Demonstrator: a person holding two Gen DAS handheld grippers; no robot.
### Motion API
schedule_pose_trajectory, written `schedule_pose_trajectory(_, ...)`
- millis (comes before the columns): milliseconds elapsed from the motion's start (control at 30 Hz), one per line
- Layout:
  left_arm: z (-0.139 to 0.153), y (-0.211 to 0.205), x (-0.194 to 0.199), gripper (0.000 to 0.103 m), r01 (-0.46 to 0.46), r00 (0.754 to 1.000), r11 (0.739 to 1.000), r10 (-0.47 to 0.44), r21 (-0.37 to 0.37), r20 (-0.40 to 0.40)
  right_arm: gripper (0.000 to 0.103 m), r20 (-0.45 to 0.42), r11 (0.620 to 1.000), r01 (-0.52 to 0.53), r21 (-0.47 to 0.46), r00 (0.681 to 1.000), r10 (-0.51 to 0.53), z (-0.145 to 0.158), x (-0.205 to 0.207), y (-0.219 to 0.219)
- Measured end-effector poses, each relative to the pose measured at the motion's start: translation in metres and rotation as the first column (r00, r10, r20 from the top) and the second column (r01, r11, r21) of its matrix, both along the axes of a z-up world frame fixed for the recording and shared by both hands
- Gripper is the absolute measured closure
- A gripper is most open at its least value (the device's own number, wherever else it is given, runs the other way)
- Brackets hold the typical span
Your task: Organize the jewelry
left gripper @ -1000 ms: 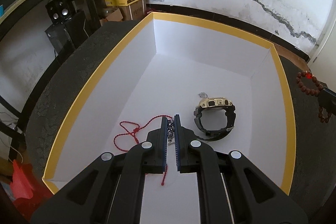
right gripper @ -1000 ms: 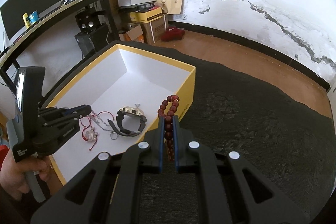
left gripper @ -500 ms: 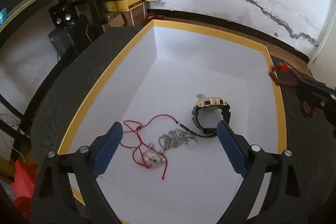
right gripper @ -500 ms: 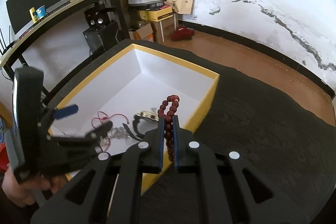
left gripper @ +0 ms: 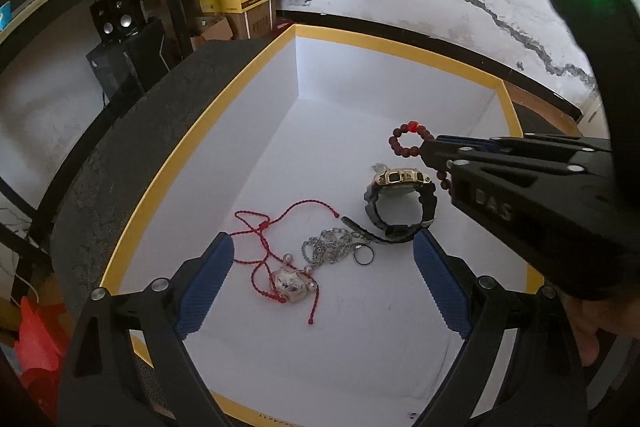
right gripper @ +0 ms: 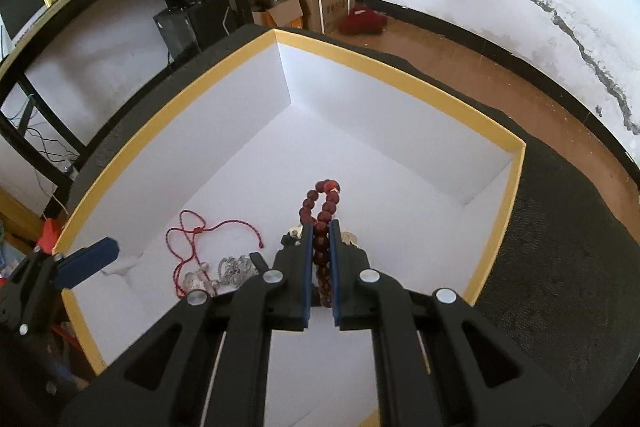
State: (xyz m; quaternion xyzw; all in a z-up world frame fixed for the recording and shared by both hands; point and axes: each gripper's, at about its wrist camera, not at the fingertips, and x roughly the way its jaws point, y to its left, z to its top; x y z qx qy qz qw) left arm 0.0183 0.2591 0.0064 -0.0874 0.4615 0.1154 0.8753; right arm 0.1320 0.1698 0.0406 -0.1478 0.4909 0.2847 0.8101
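Beads of dark red wood, strung as a bracelet (right gripper: 320, 223), clamped between the blue pads of the right gripper (right gripper: 321, 267), loop poking out past the fingertips and a tail hanging below; held above the floor of the white, yellow-rimmed cardboard box (right gripper: 400, 83), likely so a release drops the strand inside rather than on the dark carpeted bench (right gripper: 560, 247). Directly beneath and slightly behind that gripper, mostly hidden in its own view: black-strapped wristwatch with gold-toned case (left gripper: 400, 199), resting on its side. Probably worth carrying the beads forward, past the watch, onto bare white floor to keep pieces from tangling.

Left gripper (left gripper: 320, 267) spread wide and holding nothing, hovering low over the near end of the box. Just ahead of its pads: thin red cord necklace with pale pendant (left gripper: 288, 283), touching a heap of silver chain (left gripper: 328, 251), small dark ring (left gripper: 363, 257) alongside. Spread jaws suggest a finished drop, cluster lying where it fell. Remaining judgement: beads the last piece outside, task near its end.
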Motion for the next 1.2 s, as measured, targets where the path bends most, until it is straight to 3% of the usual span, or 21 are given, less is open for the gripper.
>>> schedule_pose_trajectory(200,0.003,0.007,-0.002,0.014,-0.011,1.000,1.000,0.012,-0.009,0.010,0.095,0.009,1.000,0.011,-0.022,1.000,-0.011,-0.004,0.000,0.003)
schedule_pose_trajectory(267,0.005,0.007,-0.002,0.014,-0.012,1.000,1.000,0.012,-0.012,0.016,0.085,0.014,1.000,0.021,-0.021,1.000,-0.020,-0.002,0.003,0.002)
schedule_pose_trajectory(333,0.006,0.006,-0.002,0.014,-0.010,1.000,1.000,0.010,-0.010,0.021,0.016,0.027,0.999,0.034,0.004,0.999,-0.034,0.004,0.004,-0.002)
schedule_pose_trajectory(400,0.007,0.004,-0.001,0.014,-0.009,1.000,1.000,0.009,-0.010,0.024,0.008,0.038,0.998,0.030,0.054,0.999,-0.032,0.014,0.003,-0.009)
schedule_pose_trajectory(567,0.012,-0.003,0.000,0.011,-0.012,0.999,1.000,0.012,-0.004,0.039,0.007,0.103,0.995,0.057,0.081,0.993,-0.065,0.041,-0.002,-0.036)
schedule_pose_trajectory(767,0.028,-0.034,0.005,0.008,0.010,0.997,1.000,-0.011,0.004,0.078,0.007,0.198,0.972,0.209,0.109,0.954,-0.227,0.070,-0.026,-0.121)
schedule_pose_trajectory(933,0.040,-0.082,0.003,0.006,0.083,0.990,0.997,-0.082,-0.004,0.115,0.007,0.270,0.920,0.376,0.106,0.880,-0.391,0.074,-0.055,-0.218)
schedule_pose_trajectory(1200,0.038,-0.191,0.007,0.006,0.237,0.965,0.972,-0.235,-0.005,0.115,0.007,0.244,0.824,0.564,0.054,0.792,-0.559,0.052,-0.073,-0.337)
